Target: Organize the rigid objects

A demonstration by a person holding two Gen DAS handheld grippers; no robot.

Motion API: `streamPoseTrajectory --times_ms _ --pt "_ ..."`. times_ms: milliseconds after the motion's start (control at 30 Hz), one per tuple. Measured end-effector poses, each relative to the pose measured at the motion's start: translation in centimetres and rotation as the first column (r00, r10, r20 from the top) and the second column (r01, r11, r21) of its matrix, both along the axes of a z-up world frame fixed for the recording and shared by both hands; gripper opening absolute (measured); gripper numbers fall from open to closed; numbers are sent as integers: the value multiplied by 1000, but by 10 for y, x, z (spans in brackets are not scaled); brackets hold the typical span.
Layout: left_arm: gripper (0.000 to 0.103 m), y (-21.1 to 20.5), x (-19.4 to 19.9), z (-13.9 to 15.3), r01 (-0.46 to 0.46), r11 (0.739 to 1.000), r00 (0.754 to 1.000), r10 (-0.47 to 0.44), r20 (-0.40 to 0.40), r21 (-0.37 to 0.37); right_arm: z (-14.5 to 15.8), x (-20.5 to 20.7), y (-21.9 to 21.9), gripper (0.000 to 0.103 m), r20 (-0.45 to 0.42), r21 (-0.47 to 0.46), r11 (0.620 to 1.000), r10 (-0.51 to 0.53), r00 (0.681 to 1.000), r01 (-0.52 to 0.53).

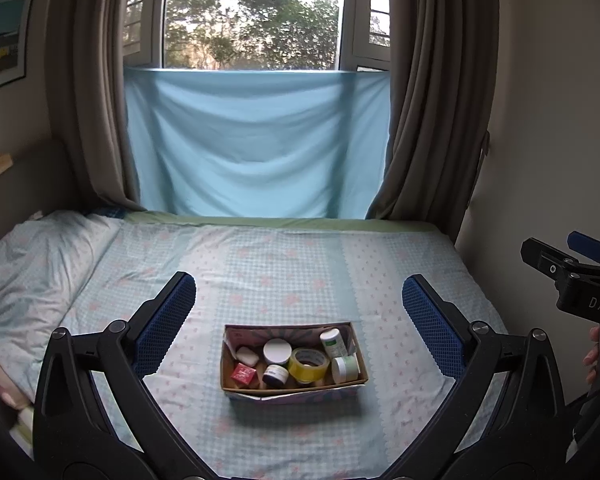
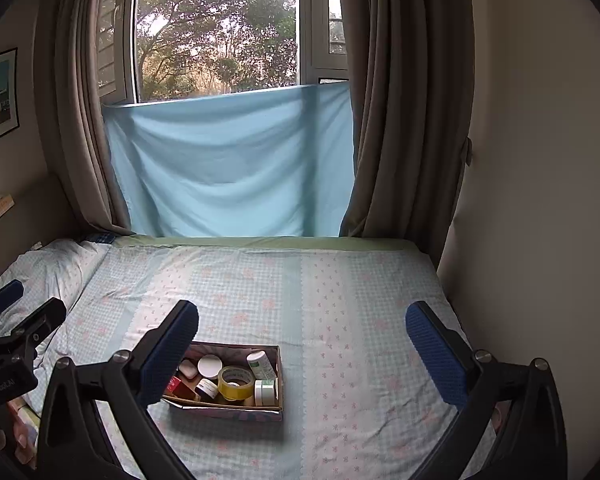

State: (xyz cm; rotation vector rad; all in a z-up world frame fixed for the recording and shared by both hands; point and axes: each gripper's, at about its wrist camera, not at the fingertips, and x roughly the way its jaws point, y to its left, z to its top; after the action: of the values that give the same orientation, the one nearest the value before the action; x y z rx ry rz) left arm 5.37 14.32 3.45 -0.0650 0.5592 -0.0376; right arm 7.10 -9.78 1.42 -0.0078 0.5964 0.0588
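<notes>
A small cardboard box (image 1: pixel 292 390) (image 2: pixel 278 376) sits on the bed. Inside lie a yellow tape roll (image 1: pixel 309 364) (image 2: pixel 236 382), a white-lidded jar (image 1: pixel 277 351) (image 2: pixel 209 365), a white bottle with green print (image 1: pixel 333 343) (image 2: pixel 262 364), a pale green jar (image 1: pixel 346 368) (image 2: pixel 265 393), a dark jar (image 1: pixel 275 375) (image 2: pixel 206 389), a red box (image 1: pixel 243 374) (image 2: pixel 175 387) and a white soap-like piece (image 1: pixel 247 356) (image 2: pixel 188 369). My left gripper (image 1: pixel 296 300) hovers open above and before the box, holding nothing. My right gripper (image 2: pixel 302 326) is open and bare, right of the box.
The bed (image 1: pixel 284 256) carries a pale checked sheet, with a pillow (image 1: pixel 24 276) at the left. A blue cloth (image 1: pixel 256 140) and brown curtains (image 1: pixel 428 100) hang at the window behind. A wall (image 2: pixel 540 200) bounds the right side. The other gripper's body (image 1: pixel 572 276) shows at the right edge.
</notes>
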Motion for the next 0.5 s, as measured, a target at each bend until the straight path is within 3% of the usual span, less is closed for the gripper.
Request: streamPoseTrajectory --times_ms 500 --pt "103 -2 -2 3 -17 1000 1000 17 12 13 -1 -3 -2 103 10 10 1000 10 1000 -10"
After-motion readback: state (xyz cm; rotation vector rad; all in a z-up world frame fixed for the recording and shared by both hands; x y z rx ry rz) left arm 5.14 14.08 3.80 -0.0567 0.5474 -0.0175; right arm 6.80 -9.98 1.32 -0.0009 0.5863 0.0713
